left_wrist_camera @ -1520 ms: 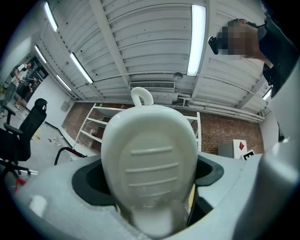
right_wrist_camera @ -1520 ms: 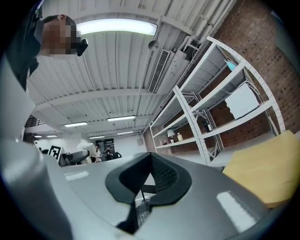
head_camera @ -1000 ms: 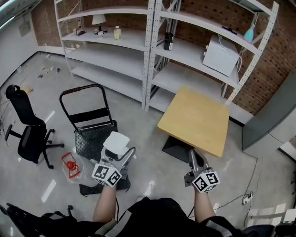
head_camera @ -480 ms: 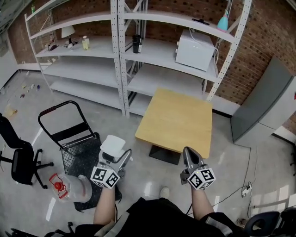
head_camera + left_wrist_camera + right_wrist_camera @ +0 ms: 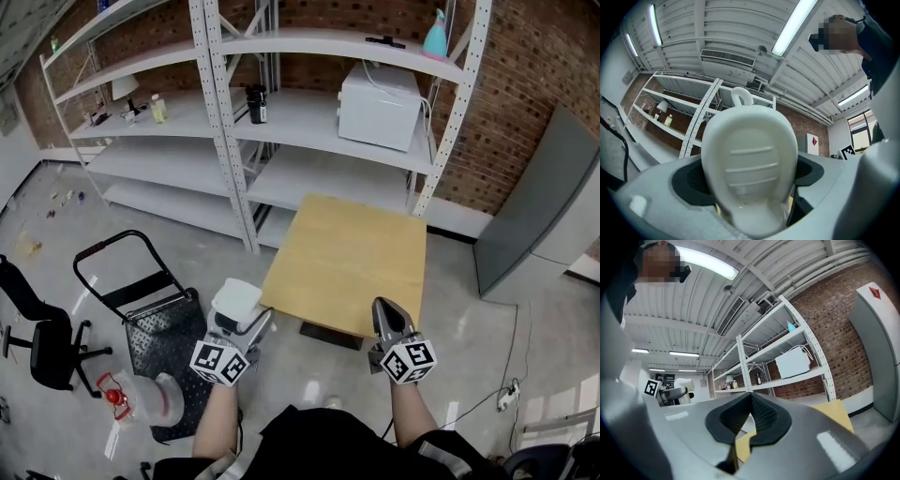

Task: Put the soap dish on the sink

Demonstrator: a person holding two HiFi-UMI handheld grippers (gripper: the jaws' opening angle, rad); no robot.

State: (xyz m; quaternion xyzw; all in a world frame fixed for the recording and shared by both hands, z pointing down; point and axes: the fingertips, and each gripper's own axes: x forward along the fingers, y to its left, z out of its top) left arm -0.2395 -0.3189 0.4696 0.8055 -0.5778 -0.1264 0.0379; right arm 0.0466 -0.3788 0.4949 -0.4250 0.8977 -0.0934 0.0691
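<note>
A white oval soap dish [image 5: 236, 298] [image 5: 749, 164] is clamped between the jaws of my left gripper [image 5: 240, 319], held upright in front of me at waist height. In the left gripper view its ribbed inside fills the middle of the picture. My right gripper [image 5: 388, 323] [image 5: 746, 420] is held level with it to the right, jaws shut with nothing between them. No sink shows in any view.
A square wooden table [image 5: 347, 262] stands just ahead of both grippers. Behind it run white metal shelves [image 5: 291, 112] with a white microwave [image 5: 378, 105] against a brick wall. A black hand trolley [image 5: 141, 291] and an office chair [image 5: 42, 337] stand on the floor at left.
The view has swung left and forward: the table and shelves now sit nearer and more central. Both grippers keep their places before me, the left still shut on the dish.
</note>
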